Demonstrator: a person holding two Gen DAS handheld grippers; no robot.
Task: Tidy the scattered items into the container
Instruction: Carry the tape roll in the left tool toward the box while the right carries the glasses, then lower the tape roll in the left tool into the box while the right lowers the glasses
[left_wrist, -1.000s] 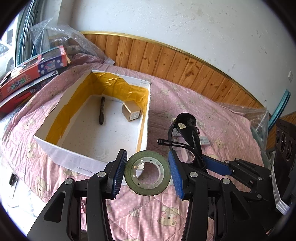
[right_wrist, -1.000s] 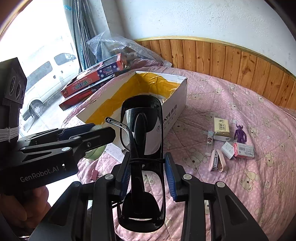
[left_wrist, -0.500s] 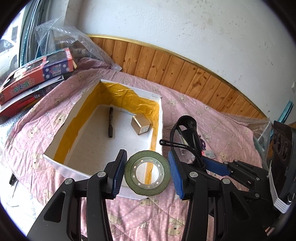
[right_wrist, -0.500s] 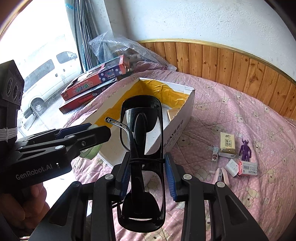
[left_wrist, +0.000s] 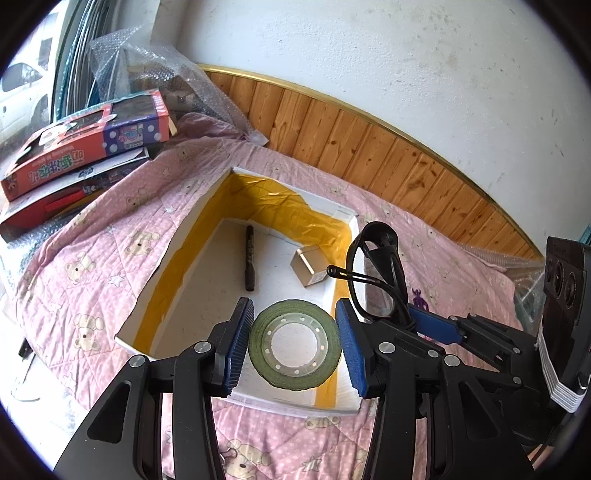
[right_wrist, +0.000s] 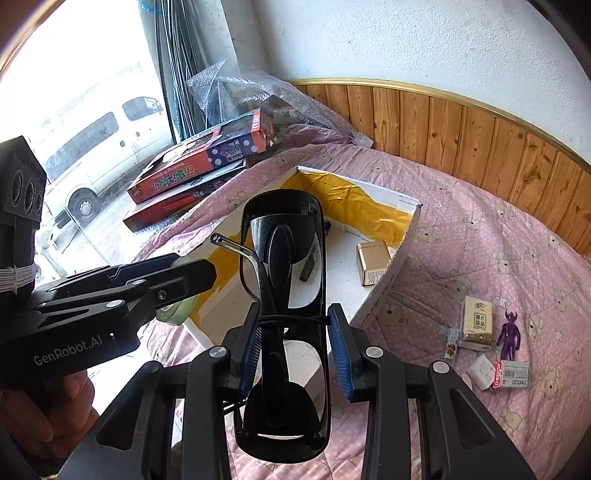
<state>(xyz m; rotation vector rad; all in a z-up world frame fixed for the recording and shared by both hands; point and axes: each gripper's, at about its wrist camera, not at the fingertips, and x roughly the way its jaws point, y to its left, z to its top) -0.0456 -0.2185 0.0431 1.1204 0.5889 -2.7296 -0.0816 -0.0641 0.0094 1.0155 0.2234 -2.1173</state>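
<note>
My left gripper (left_wrist: 294, 345) is shut on a green tape roll (left_wrist: 294, 376) and holds it over the near end of the white box with yellow lining (left_wrist: 177, 258). The box holds a black marker (left_wrist: 250, 263) and a small gold carton (left_wrist: 309, 266). My right gripper (right_wrist: 293, 345) is shut on black glasses (right_wrist: 284, 295) and holds them above the box's near right edge (right_wrist: 391, 277). The glasses also show in the left wrist view (left_wrist: 373, 273). The left gripper shows in the right wrist view (right_wrist: 122, 295), left of the glasses.
Loose small items lie on the pink quilt at the right: a tissue pack (right_wrist: 477, 321), a purple figure (right_wrist: 509, 334), small cartons (right_wrist: 511, 373). Red toy boxes (left_wrist: 85, 144) and bubble wrap (left_wrist: 147, 66) lie at the back left. A wood-panelled wall (left_wrist: 369, 147) runs behind.
Both grippers have moved forward with their loads, from in front of the box to over its near end. The box now looks closer in both views.
</note>
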